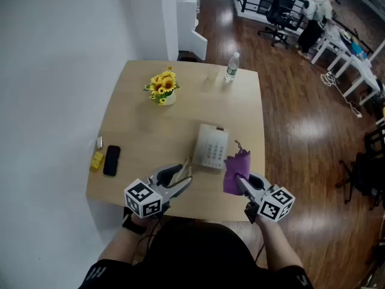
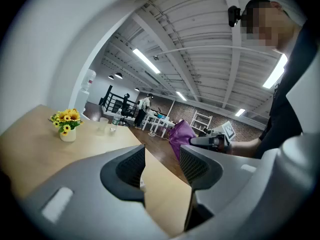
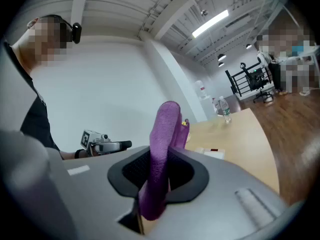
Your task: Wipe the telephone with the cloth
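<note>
A white telephone (image 1: 211,147) lies flat on the wooden table (image 1: 150,125) near its front right corner. A purple cloth (image 1: 236,170) stands up just right of the phone, pinched in my right gripper (image 1: 242,182), which is shut on it; the cloth (image 3: 162,154) rises between the jaws in the right gripper view. My left gripper (image 1: 185,174) hovers over the table's front edge just left of the phone, open with nothing between its fingers (image 2: 200,166). From the left gripper view the cloth (image 2: 181,134) and right gripper show ahead.
A pot of sunflowers (image 1: 162,87) and a water bottle (image 1: 231,67) stand at the table's far side. A black phone (image 1: 111,160) and a yellow item (image 1: 97,159) lie at the left edge. White wall on the left, wood floor on the right.
</note>
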`<state>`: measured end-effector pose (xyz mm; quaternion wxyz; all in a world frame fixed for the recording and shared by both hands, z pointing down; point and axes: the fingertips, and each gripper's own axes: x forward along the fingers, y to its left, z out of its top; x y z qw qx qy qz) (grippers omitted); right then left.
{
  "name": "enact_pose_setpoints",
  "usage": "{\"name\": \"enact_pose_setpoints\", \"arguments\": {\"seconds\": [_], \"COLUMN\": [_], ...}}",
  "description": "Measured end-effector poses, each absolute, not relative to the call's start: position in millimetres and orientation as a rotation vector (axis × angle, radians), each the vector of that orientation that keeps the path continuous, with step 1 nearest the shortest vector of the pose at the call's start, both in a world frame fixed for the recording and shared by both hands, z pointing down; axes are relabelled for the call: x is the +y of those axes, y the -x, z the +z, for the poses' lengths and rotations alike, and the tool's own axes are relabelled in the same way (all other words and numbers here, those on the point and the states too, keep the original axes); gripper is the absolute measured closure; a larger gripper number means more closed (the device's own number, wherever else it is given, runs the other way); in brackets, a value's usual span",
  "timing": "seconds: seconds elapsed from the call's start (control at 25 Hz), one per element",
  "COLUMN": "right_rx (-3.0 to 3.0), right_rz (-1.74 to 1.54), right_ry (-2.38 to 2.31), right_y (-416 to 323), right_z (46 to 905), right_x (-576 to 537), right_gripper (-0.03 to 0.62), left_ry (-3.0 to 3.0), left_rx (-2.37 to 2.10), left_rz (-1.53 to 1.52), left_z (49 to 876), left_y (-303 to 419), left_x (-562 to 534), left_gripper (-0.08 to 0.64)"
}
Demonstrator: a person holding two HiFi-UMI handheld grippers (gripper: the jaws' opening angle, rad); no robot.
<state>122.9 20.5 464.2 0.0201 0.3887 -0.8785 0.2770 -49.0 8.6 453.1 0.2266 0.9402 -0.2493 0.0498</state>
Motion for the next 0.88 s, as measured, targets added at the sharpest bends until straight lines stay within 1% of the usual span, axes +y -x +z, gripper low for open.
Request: {"name": "enact_pose_setpoints", "arguments": {"seconds": [0.2, 0.4, 0.6, 0.88], "right_rx": [-2.657, -2.452, -2.240, -1.960], "right_rz": [0.707, 0.508, 0.382, 0.078], "right_ry": [-1.158, -1.017, -0.867, -0.645], "right_y": [-98, -69, -45, -23], "right_z": [480, 538, 588, 651], "right_x": [-62, -138, -200, -249], "right_gripper": [0.518, 0.518, 0.518, 0.518], "left_ry": [-2.609, -2.617, -2.605, -2.512], "left_rx": [-0.636, -0.601, -0.623, -0.725], "left_rz": [0.239, 0.331, 0.381, 0.404], "left_z": [481, 505, 522, 541], "left_y": [58, 59, 64, 89], "left_x": [-41, -75, -84, -72], "left_gripper": [0.336, 0.325, 0.325, 0.322]}}
